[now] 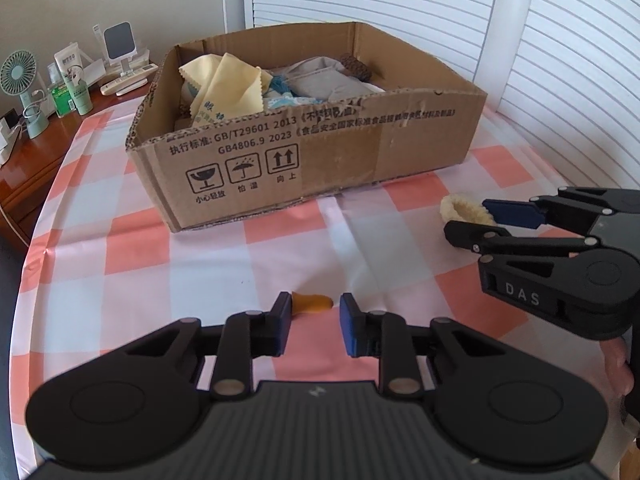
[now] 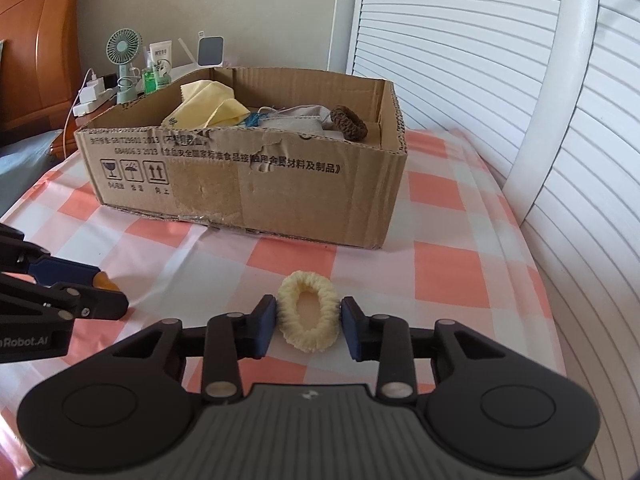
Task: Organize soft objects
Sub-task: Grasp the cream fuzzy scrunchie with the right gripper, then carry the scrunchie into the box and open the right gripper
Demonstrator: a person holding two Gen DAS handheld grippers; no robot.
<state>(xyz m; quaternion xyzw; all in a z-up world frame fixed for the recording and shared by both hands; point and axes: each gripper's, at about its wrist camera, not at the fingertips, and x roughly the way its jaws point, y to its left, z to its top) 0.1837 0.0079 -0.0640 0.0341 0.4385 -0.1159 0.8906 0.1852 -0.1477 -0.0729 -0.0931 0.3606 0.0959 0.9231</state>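
We are looking at a cream scrunchie (image 2: 307, 317), a fuzzy ribbed oval ring lying flat on the checked tabletop (image 2: 440, 272) just in front of the cardboard box (image 2: 256, 184). Our right gripper (image 2: 308, 326) is standing spread, one finger on each side of it (contact is hard to judge). Farther left of the box's front, our left gripper (image 1: 313, 326) is also standing spread around a small orange piece (image 1: 314, 303). Inside the box are lying a yellow cloth (image 2: 208, 106) and a brown scrunchie (image 2: 349, 123).
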